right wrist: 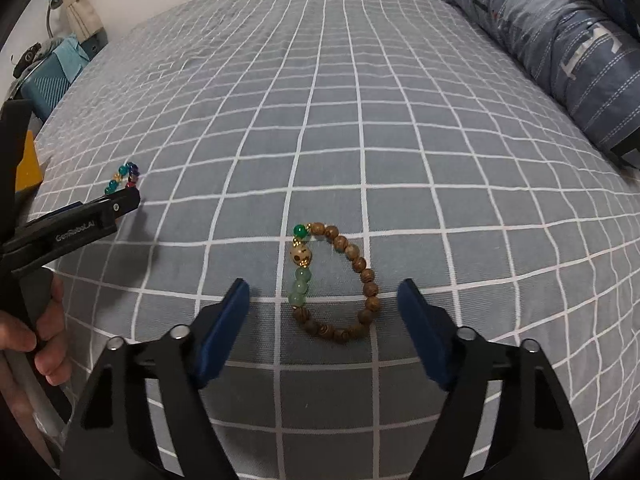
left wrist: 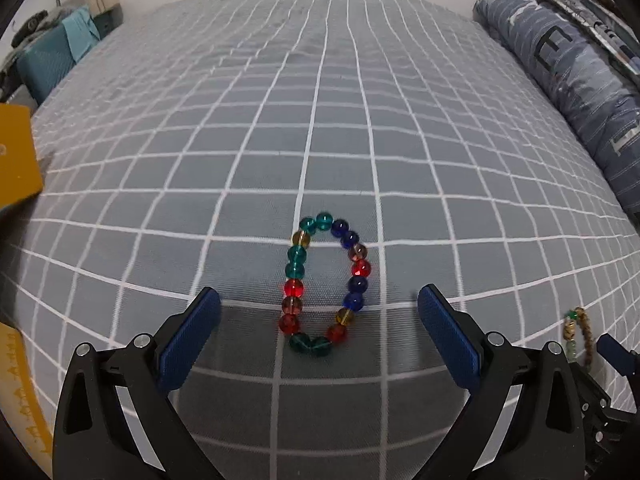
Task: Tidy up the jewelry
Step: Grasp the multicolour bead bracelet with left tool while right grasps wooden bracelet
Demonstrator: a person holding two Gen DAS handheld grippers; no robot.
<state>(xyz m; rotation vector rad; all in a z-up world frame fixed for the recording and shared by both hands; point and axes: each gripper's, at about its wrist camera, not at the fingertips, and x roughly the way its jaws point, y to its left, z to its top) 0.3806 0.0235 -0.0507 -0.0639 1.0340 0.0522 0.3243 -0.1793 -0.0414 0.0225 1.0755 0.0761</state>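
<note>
A bracelet of coloured glass beads (left wrist: 326, 280) lies flat on the grey checked bedsheet (left wrist: 320, 120), between the fingers of my open left gripper (left wrist: 319, 300). A bracelet of brown wooden beads with green stones (right wrist: 334, 282) lies on the sheet between the fingers of my open right gripper (right wrist: 323, 294). Neither gripper holds anything. In the right wrist view the left gripper (right wrist: 120, 204) shows at the left with the glass bracelet (right wrist: 124, 178) just past its tip. The wooden bracelet also shows at the right edge of the left wrist view (left wrist: 578, 336).
A rolled blue quilt (left wrist: 568, 80) lies along the right side of the bed. A yellow box (left wrist: 16, 152) sits at the bed's left edge. A teal crate and clutter (right wrist: 52, 76) stand beyond the far left corner.
</note>
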